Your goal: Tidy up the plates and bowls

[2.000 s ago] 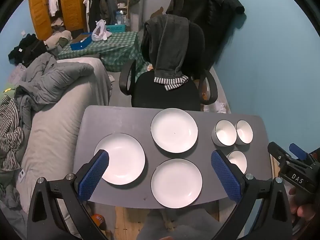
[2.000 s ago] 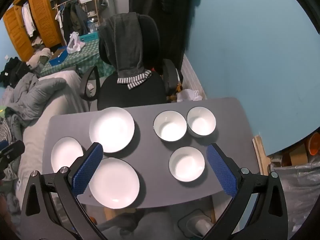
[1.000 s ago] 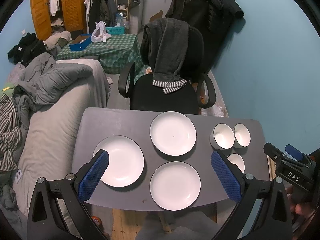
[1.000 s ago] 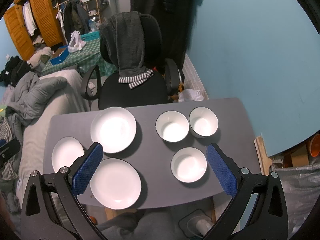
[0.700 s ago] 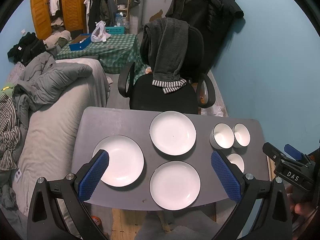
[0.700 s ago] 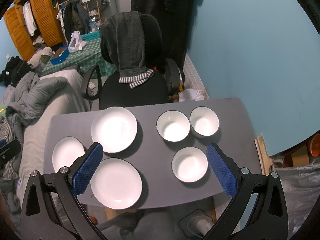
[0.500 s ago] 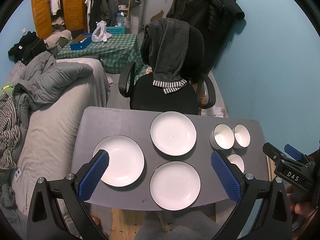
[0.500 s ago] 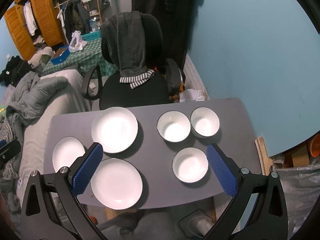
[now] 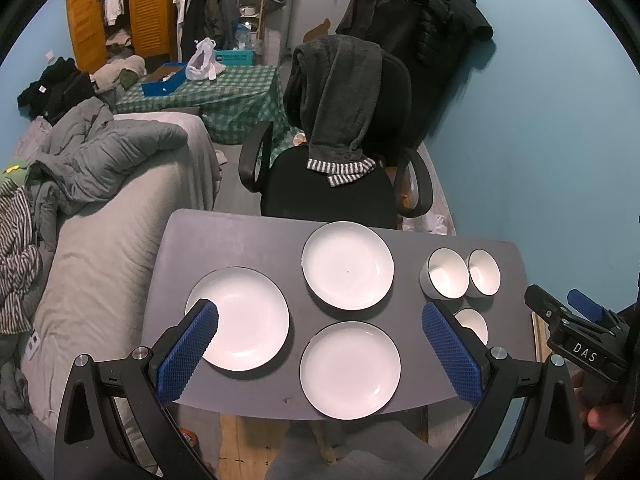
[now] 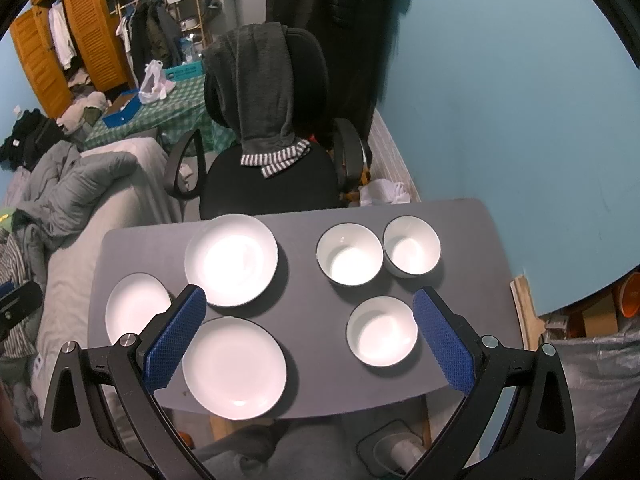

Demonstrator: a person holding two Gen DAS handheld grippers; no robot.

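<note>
Three white plates lie on the grey table [image 9: 224, 236]: a left plate [image 9: 244, 318], a far plate [image 9: 347, 265] and a near plate [image 9: 350, 369]. Three white bowls stand at the right: two side by side at the back [image 10: 349, 259] [image 10: 412, 246] and one nearer [image 10: 381, 331]. My left gripper [image 9: 318, 344] is open and empty, held high above the plates. My right gripper [image 10: 306, 334] is open and empty, high above the table between the plates and bowls. The right gripper's body also shows at the right edge of the left wrist view [image 9: 580, 344].
A black office chair [image 9: 340, 184] draped with a dark garment stands behind the table. A bed with grey bedding [image 9: 100, 208] lies at the left. A blue wall [image 10: 520, 120] closes the right side. A bin [image 10: 396, 452] sits under the table's near right.
Both grippers have drifted slightly, so the table sits a little lower and further in view. The plates and bowls have not moved.
</note>
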